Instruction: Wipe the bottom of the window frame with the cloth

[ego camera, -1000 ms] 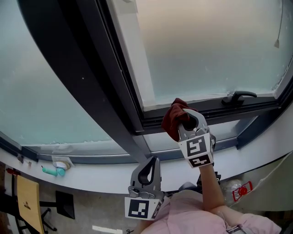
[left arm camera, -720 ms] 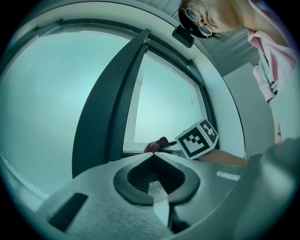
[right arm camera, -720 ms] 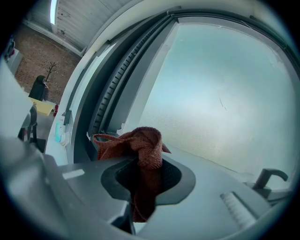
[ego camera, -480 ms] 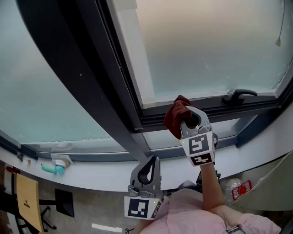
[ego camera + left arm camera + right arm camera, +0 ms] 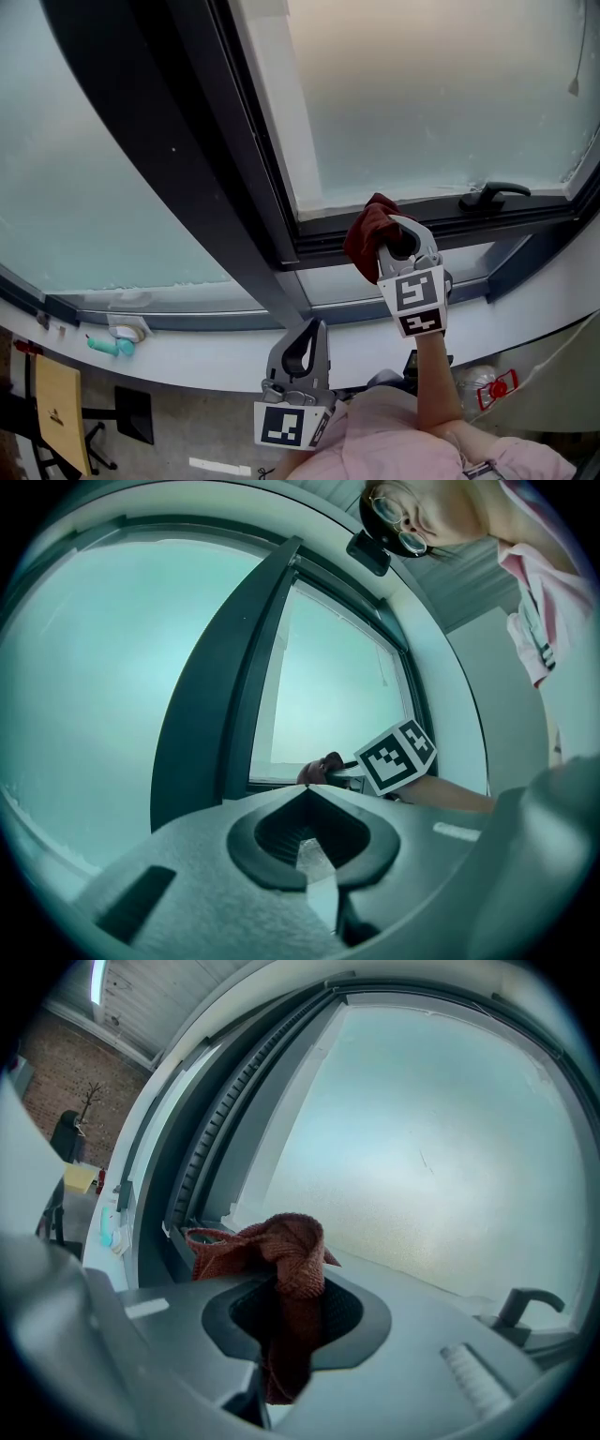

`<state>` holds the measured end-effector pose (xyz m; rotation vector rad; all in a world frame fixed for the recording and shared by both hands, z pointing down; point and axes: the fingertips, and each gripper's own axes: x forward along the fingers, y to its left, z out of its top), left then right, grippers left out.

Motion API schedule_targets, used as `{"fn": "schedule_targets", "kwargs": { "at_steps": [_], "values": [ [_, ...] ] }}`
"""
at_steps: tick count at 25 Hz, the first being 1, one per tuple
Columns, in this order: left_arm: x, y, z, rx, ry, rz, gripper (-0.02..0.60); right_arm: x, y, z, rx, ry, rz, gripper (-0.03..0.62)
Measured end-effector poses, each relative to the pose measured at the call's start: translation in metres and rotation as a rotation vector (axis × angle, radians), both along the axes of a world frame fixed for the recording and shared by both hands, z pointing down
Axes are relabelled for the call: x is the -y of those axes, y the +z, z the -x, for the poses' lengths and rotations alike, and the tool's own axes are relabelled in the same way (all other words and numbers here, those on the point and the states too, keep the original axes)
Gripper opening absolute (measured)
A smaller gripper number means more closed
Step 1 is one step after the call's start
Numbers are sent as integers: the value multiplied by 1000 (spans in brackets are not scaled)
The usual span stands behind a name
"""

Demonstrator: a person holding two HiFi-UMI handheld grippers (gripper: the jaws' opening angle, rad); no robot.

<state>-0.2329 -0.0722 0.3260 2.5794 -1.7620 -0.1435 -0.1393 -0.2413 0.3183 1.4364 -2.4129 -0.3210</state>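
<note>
One dark red cloth (image 5: 367,239) is clamped in the right gripper (image 5: 394,242), whose jaws are pinched shut on it. In the right gripper view the cloth (image 5: 281,1251) runs as a narrow strip down through the opening between the closed jaws of the right gripper (image 5: 295,1309). It bunches into a knot-like wad just past the tips. Its long axis therefore follows the gripper's own line, with the wad end pointing at the glass and the loose tail pointing back toward the person.

From the head view the wad sits against the bottom rail of the window frame (image 5: 450,228). It is nearer the frame's lower left corner than its right end. It looks to be touching the dark rail, though the wad hides the contact line itself.

One black window handle (image 5: 492,195) lies along the same rail toward the right end, well apart from the cloth. It also shows at the lower right of the right gripper view (image 5: 525,1309).

The left gripper (image 5: 307,339) is held low, close to the person's body and below the white sill, away from the frame. In its own view the left gripper (image 5: 309,808) has its jaws brought together with nothing between them. The count is two grippers, one cloth and one handle.
</note>
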Motion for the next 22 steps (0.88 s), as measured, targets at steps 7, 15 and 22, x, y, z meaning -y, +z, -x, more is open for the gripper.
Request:
{"fn": "schedule_targets", "kwargs": {
  "at_steps": [7,15,22],
  "values": [
    [4,-1,-2,-3,17,-7,-5,2,0,-4,13,7,13,63],
    [6,-1,-2,-2,33,-5,-5,3,0,-5,14,15,10,62],
    [6,-1,-2,-1,41,-1,-5,4,0,-16,12,46,5,63]
  ]
}}
